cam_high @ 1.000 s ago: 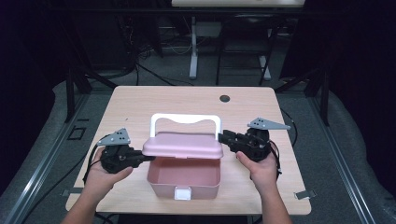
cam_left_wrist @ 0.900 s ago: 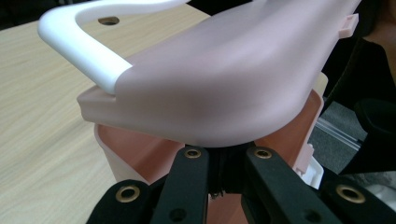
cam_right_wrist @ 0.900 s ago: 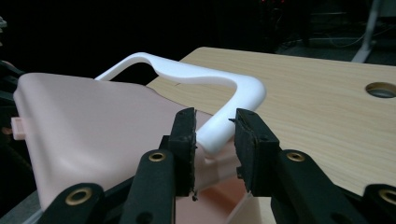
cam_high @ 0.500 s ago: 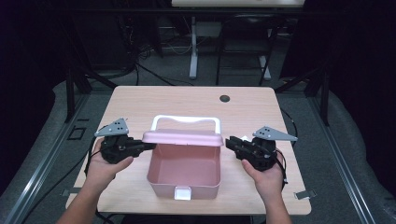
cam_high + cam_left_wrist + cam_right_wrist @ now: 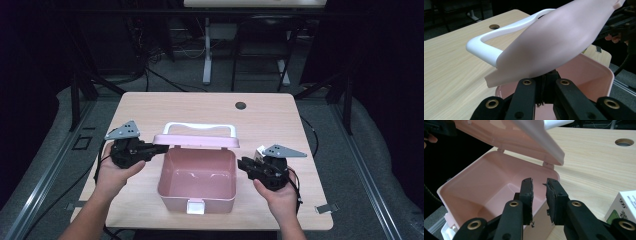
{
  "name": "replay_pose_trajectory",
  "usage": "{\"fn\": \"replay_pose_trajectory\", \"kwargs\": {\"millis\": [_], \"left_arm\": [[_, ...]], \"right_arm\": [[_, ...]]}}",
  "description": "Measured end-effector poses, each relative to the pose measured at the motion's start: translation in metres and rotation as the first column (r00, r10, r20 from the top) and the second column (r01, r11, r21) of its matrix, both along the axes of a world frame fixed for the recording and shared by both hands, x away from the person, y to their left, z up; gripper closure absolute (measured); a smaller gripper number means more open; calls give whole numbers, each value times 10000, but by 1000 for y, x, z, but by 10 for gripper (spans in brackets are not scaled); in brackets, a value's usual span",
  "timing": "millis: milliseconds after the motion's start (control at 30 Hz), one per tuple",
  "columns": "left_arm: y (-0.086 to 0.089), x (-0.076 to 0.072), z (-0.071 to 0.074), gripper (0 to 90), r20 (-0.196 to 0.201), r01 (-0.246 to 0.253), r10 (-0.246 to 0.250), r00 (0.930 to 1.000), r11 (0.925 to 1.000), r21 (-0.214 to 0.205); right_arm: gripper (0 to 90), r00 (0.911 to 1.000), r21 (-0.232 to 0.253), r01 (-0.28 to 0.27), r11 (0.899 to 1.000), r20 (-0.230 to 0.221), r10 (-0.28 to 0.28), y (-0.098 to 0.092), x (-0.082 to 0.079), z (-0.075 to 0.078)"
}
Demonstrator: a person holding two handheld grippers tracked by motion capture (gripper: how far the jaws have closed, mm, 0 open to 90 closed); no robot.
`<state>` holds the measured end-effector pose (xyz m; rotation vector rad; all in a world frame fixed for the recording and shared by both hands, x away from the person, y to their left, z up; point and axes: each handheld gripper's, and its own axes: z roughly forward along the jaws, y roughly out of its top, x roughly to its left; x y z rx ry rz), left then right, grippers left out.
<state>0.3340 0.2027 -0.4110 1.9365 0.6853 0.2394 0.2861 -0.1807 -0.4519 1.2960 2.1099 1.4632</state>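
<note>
A pink plastic box [image 5: 197, 175] stands open on the table, its inside bare. Its lid [image 5: 196, 141] with a white handle [image 5: 199, 128] is tilted up toward the far side. My left gripper [image 5: 162, 148] is shut on the lid's left edge; in the left gripper view the lid [image 5: 554, 42] rises right out of the closed jaws of that gripper [image 5: 545, 76]. My right gripper [image 5: 241, 164] sits by the box's right wall, apart from the lid. In the right gripper view, that gripper [image 5: 539, 185] stands narrowly open before the box [image 5: 499, 177], holding nothing.
The wooden table [image 5: 260, 120] has a round cable hole [image 5: 241, 105] near its far edge. A small white carton [image 5: 624, 207] with a green label lies right of my right gripper. A white latch [image 5: 195, 206] sits on the box's front wall. Dark floor and stands surround the table.
The lid has swung further up and back, held by my left gripper. My right gripper has let go of the lid's right edge and dropped toward the near side of the table.
</note>
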Motion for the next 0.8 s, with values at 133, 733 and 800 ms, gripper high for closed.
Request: {"fn": "replay_pose_trajectory", "kwargs": {"millis": [133, 733, 800], "left_arm": [[-1, 1, -1, 895, 60, -39, 39, 10000, 10000, 67], [-1, 11, -9, 895, -81, -118, 118, 9999, 9999, -30], [-1, 13, -11, 894, -98, -153, 153, 9998, 9999, -17]], "right_arm": [[728, 10000, -187, -37, 9998, -83, 35, 5, -1, -5], [654, 9989, -927, 6, 9957, -457, -48, 19, 4, -27], [654, 9986, -984, -39, 9951, -532, -14, 20, 5, -30]]}}
